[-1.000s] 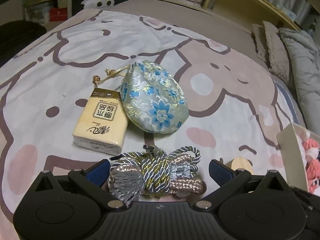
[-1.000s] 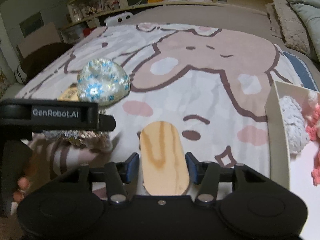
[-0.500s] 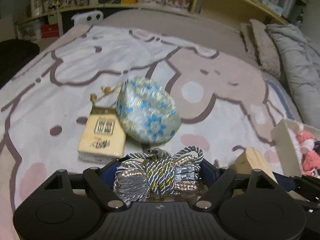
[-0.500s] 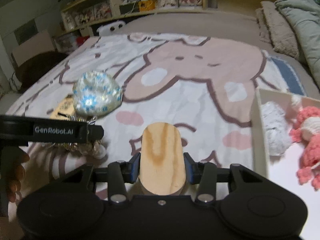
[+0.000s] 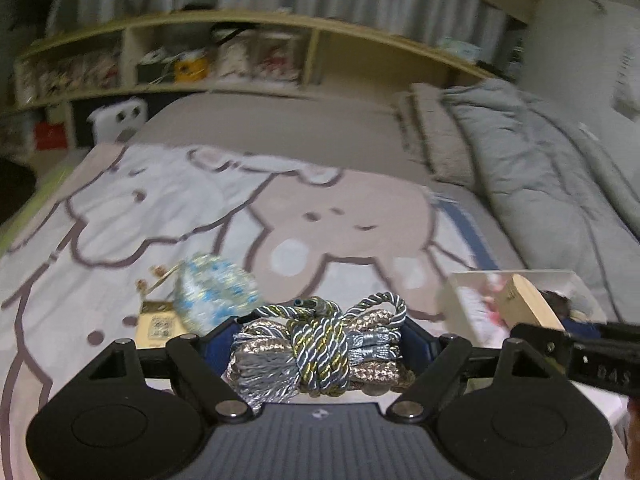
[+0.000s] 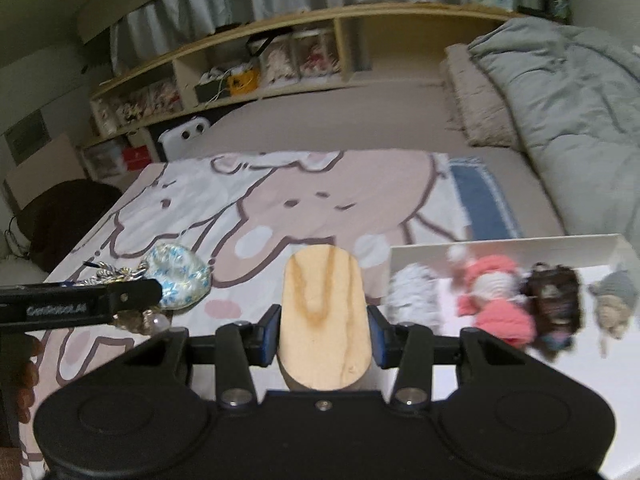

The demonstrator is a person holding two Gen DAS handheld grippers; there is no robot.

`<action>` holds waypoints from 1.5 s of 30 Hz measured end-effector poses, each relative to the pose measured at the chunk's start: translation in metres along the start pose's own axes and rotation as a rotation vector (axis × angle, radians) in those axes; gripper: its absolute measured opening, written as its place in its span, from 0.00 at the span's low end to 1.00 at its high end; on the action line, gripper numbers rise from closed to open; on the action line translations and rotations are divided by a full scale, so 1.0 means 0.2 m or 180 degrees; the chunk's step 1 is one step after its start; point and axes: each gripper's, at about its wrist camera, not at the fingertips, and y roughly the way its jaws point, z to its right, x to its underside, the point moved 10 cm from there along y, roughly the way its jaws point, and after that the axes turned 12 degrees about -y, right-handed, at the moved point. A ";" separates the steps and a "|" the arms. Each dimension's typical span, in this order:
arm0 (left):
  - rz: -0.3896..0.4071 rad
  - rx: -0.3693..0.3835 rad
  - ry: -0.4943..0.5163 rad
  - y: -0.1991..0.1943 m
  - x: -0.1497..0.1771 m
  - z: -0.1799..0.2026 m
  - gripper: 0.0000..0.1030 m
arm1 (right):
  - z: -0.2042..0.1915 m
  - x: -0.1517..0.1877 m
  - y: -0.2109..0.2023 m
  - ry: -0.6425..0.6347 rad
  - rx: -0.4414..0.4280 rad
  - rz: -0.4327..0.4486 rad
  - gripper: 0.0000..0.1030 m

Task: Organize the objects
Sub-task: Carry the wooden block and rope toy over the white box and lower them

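Observation:
My left gripper (image 5: 320,344) is shut on a bundle of silver, gold and grey cords (image 5: 316,354) and holds it above the bed. My right gripper (image 6: 322,328) is shut on an oval wooden block (image 6: 322,316), also lifted; the block also shows in the left wrist view (image 5: 524,304). A blue-flowered pouch (image 5: 214,292) and a yellow tissue pack (image 5: 156,326) lie on the cartoon bedspread (image 5: 168,208). A white box (image 6: 500,246) at the right holds several knitted toys, among them a pink one (image 6: 496,300).
A grey duvet (image 6: 572,112) and a pillow (image 6: 476,100) lie at the right of the bed. Wooden shelves (image 6: 256,60) with small items run along the far wall. A dark seat (image 6: 60,216) stands to the left of the bed.
My left gripper closed on the cord bundle and lifted it off the bed. My right gripper lifted the wooden block and moved right, toward the white box.

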 end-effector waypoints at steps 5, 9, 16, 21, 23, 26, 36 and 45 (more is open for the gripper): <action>-0.0028 0.0197 0.0177 -0.06 0.04 0.20 0.80 | 0.16 0.04 -0.13 0.0100 0.0148 -0.0007 0.44; -0.0051 0.0341 0.0368 -0.08 0.08 0.38 0.80 | 0.30 0.06 -0.23 0.0134 0.0289 0.0029 0.44; -0.0115 0.0620 0.0613 -0.08 0.17 0.72 0.80 | 0.56 0.12 -0.38 0.0240 0.0518 0.0050 0.44; -0.0155 0.0780 0.0807 -0.07 0.24 0.94 0.80 | 0.72 0.19 -0.46 0.0367 0.0631 0.0045 0.44; -0.0193 0.0845 0.0865 -0.05 0.27 1.02 0.80 | 0.79 0.22 -0.48 0.0413 0.0668 0.0027 0.44; -0.0299 0.0935 0.0886 -0.01 0.34 1.11 0.80 | 0.87 0.29 -0.50 0.0445 0.0724 -0.0018 0.44; -0.0743 0.1123 0.0778 0.21 0.61 1.39 0.80 | 1.07 0.47 -0.45 0.0540 0.0785 -0.0184 0.44; -0.0921 0.1092 0.1009 0.38 0.76 1.48 0.80 | 1.17 0.52 -0.29 0.0512 0.0670 -0.0345 0.44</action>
